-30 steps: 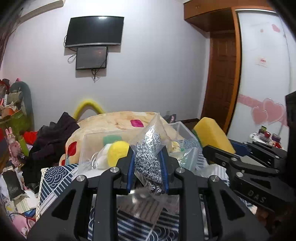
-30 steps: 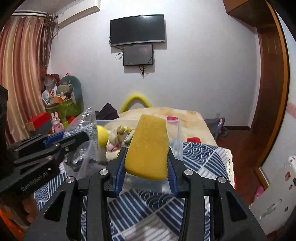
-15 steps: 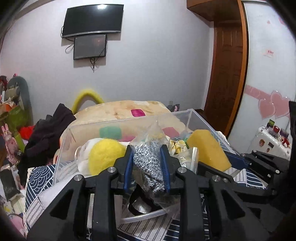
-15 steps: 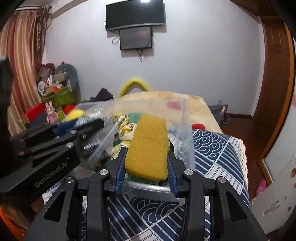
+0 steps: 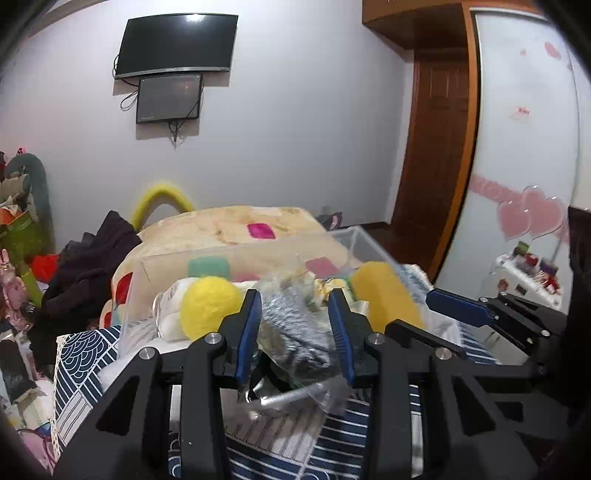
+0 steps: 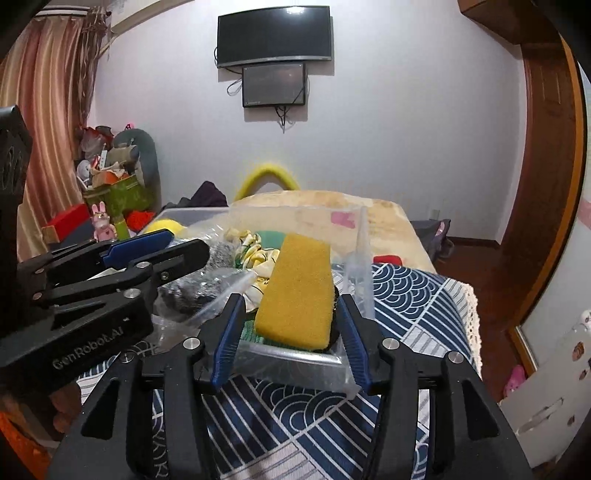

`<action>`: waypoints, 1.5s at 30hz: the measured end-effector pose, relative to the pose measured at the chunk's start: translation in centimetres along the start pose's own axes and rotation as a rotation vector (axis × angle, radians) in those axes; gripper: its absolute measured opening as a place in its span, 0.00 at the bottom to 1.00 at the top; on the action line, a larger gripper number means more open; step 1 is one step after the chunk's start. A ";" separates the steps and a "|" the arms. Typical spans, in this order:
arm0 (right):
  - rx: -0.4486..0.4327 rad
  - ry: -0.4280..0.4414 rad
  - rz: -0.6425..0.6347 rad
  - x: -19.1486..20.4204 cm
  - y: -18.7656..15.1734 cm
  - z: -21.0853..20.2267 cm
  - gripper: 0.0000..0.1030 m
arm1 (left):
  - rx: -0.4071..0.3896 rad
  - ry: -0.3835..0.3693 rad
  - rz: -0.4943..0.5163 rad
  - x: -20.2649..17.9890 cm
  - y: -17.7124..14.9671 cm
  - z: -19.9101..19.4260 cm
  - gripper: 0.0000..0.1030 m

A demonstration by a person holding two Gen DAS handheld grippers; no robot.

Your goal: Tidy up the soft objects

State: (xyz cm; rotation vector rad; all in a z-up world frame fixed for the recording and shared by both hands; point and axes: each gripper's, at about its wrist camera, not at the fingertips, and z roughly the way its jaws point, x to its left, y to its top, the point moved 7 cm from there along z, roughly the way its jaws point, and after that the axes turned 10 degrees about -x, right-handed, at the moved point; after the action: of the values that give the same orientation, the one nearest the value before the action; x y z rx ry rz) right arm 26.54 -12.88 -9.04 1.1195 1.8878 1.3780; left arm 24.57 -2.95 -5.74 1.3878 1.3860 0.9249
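My left gripper (image 5: 294, 332) and right gripper (image 6: 289, 326) gape wide over the clear bin (image 6: 295, 356); bagged scrubber (image 5: 291, 325) and yellow sponge (image 6: 298, 291) lie loose between their fingers.

A pale wall (image 6: 388, 122) carries a dark TV (image 6: 273, 35), with a smaller screen (image 6: 274, 84) just below it and loose cables hanging under that. Left of the TV hang striped curtains (image 6: 44, 122); right of it stands a brown wooden door (image 5: 432, 155). Below the TV lies a bed (image 6: 332, 206) with a yellow arch (image 6: 267, 177) behind it.
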 end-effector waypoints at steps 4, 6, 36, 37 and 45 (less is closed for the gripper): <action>-0.038 -0.006 0.006 -0.6 0.8 -1.5 0.53 | -0.054 -0.004 0.008 0.0 1.2 -2.8 0.53; -0.070 -0.001 0.010 -0.7 1.4 -2.6 0.54 | -0.088 0.002 0.017 0.0 1.6 -4.5 0.56; -0.305 0.025 0.021 2.3 3.1 -10.3 0.87 | -0.256 0.032 0.005 -0.1 1.2 -16.4 0.95; -0.305 0.027 0.025 2.2 3.1 -10.3 0.87 | -0.257 0.033 0.006 -0.2 1.2 -16.4 0.95; -0.303 0.032 0.034 2.0 2.7 -10.6 0.88 | -0.257 0.030 0.006 -0.3 1.1 -16.5 0.96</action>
State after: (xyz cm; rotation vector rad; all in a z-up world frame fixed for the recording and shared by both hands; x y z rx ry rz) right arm 17.80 -16.01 -2.93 0.9864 1.6176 1.6439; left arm 9.11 -1.46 -0.03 1.1888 1.2363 1.0907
